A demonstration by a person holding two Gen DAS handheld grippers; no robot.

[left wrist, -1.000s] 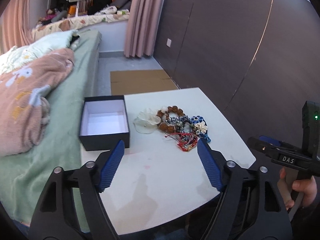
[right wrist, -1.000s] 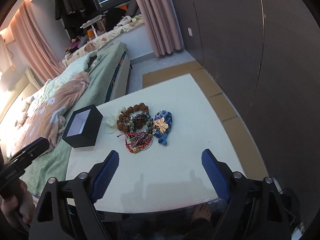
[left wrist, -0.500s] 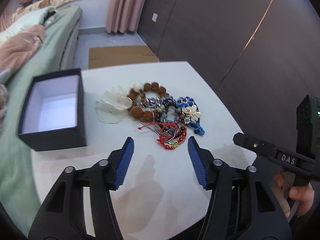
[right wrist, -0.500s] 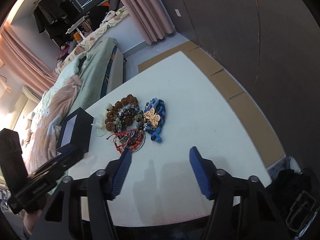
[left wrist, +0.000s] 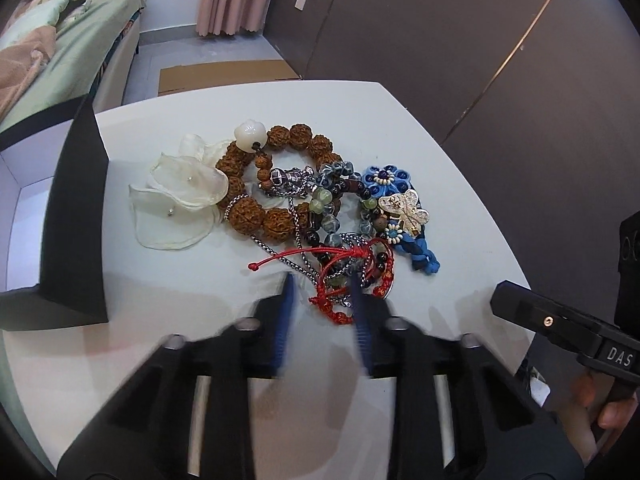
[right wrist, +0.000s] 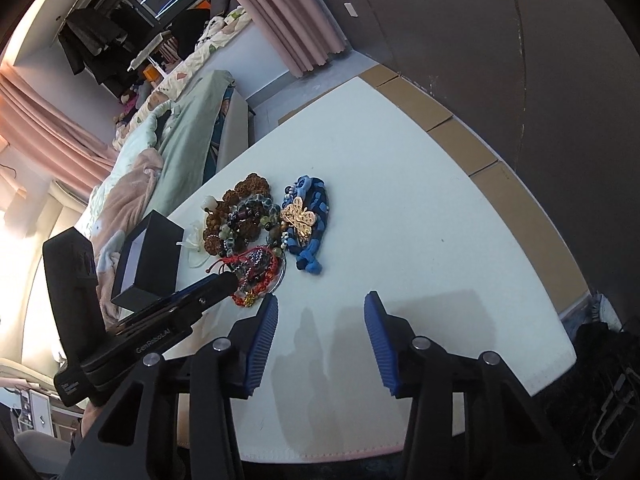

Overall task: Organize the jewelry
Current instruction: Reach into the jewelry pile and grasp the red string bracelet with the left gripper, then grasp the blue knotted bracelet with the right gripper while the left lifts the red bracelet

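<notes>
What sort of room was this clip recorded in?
Most likely a bedroom: a bed with a rumpled pink blanket stands beside the white table, pink curtains hang to the floor, and dark clothes hang in the far corner.

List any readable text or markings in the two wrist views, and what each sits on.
"DAS": white letters on the right gripper body, seen in the left wrist view.
"GenRobot.AI": on the left gripper body, seen in the right wrist view.
A smaller label lower on that body is too small to read.

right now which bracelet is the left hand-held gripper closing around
The red cord bracelet at the near edge of the pile: the left hand-held gripper straddles it, while the brown bead bracelet and blue one lie farther back.
</notes>
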